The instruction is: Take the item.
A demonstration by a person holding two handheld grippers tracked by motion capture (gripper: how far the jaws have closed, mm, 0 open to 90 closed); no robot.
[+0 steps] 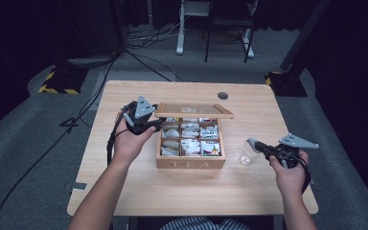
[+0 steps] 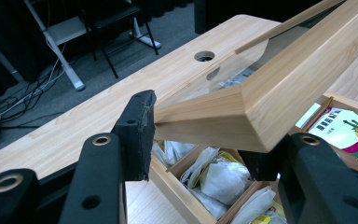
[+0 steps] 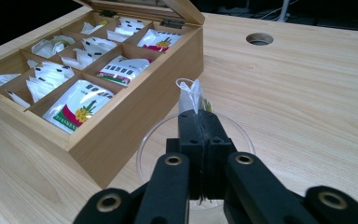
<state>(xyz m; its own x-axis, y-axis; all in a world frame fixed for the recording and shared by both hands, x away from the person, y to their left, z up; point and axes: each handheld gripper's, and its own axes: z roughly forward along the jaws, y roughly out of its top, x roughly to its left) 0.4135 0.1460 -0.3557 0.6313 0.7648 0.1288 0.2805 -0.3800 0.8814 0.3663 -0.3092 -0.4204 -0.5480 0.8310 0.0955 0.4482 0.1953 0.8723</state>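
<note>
Tea bag (image 3: pixel 189 95) hangs pinched in the right gripper (image 3: pixel 199 122) over the clear cup (image 1: pixel 247 154), not yet dropped in, while the left gripper (image 2: pixel 205 135) clamps the tea box lid (image 2: pixel 279 88) open.

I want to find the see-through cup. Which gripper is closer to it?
The right. The right gripper is above the clear cup, jaws shut on a tea bag. The left gripper is across the tea box, holding its lid.
</note>
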